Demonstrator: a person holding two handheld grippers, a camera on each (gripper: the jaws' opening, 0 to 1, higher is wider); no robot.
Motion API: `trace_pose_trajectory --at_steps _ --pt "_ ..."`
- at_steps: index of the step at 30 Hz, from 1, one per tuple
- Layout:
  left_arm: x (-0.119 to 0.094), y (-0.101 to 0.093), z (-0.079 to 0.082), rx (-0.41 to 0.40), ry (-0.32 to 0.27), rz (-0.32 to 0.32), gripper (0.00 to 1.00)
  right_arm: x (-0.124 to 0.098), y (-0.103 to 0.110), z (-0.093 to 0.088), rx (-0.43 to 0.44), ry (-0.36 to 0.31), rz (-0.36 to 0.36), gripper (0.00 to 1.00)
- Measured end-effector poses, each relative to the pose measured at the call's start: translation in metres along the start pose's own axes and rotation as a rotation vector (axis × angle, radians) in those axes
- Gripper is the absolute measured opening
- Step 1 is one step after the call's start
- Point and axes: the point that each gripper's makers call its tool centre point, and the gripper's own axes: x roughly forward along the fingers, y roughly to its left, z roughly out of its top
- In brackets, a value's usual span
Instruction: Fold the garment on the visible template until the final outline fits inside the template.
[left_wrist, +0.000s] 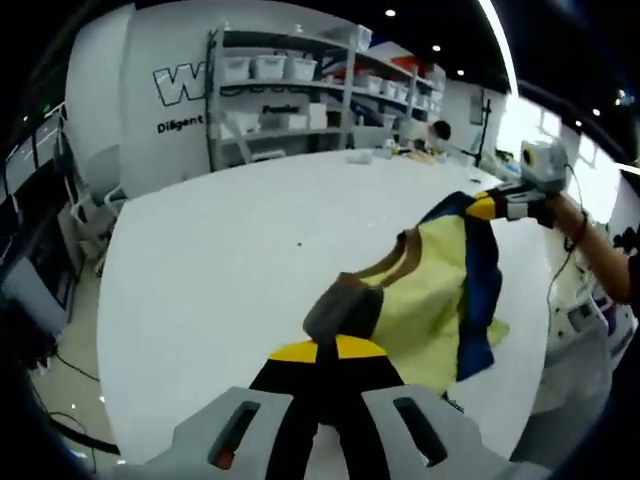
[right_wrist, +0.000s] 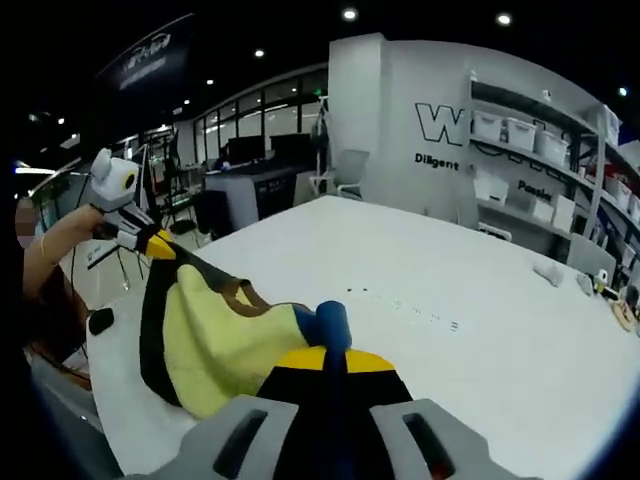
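Both grippers' jaws clamp the garment (left_wrist: 440, 290), lifted over table (left_wrist: 230, 260); folding unfinished, template at 3 o'clock faint.

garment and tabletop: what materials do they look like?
Garment: soft woven or knit fabric, matte, yellow with blue and brown trim; it drapes and creases between the left gripper and right gripper. Table: smooth white top, probably laminate; exact material unclear.
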Motion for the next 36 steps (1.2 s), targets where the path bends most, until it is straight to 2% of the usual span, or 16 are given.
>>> trace_pose_trajectory --at_steps 2,3,5,8,13,16,19,20,22,23,24,27,30,32,36 --pt "0.010 0.011 -0.001 0.007 0.028 0.027 0.00 0.013 -0.008 -0.002 0.022 0.017 -0.003 0.00" --pt "0.015 0.020 -0.007 0.032 0.073 0.070 0.00 0.018 -0.012 -0.006 0.053 0.038 -0.019 0.00" --pt "0.029 0.033 -0.010 0.130 0.106 0.103 0.00 0.032 -0.015 -0.013 0.038 0.071 -0.010 0.00" --pt "0.047 0.037 -0.021 0.079 0.138 0.095 0.00 0.053 -0.019 -0.029 0.119 0.118 0.003 0.00" --pt "0.066 0.042 -0.038 0.014 0.174 0.080 0.00 0.071 -0.023 -0.056 0.136 0.186 -0.011 0.00" --pt "0.074 0.046 -0.052 0.022 0.225 0.086 0.00 0.077 -0.025 -0.069 0.160 0.211 -0.012 0.00" --pt "0.079 0.048 -0.059 -0.002 0.236 0.090 0.00 0.081 -0.023 -0.078 0.199 0.234 0.000 0.00" --pt "0.081 0.048 -0.062 -0.005 0.245 0.094 0.00 0.080 -0.022 -0.081 0.246 0.248 -0.010 0.00" --pt "0.082 0.048 -0.068 0.047 0.270 0.100 0.00 0.080 -0.021 -0.088 0.289 0.279 -0.009 0.00" --pt "0.084 0.049 -0.070 0.063 0.281 0.104 0.00 0.081 -0.022 -0.091 0.282 0.284 -0.011 0.00" --pt "0.085 0.049 -0.072 0.047 0.284 0.104 0.00 0.080 -0.023 -0.098 0.282 0.320 -0.022 0.00" --pt "0.091 0.052 -0.077 0.020 0.282 0.105 0.00 0.084 -0.023 -0.105 0.276 0.338 -0.025 0.00" --pt "0.097 0.058 -0.081 0.015 0.291 0.116 0.00 0.089 -0.026 -0.107 0.250 0.336 -0.039 0.00" --pt "0.102 0.059 -0.081 -0.025 0.282 0.118 0.00 0.093 -0.030 -0.109 0.250 0.334 -0.053 0.00" --pt "0.110 0.064 -0.077 -0.042 0.264 0.127 0.00 0.101 -0.037 -0.110 0.268 0.328 -0.079 0.00"
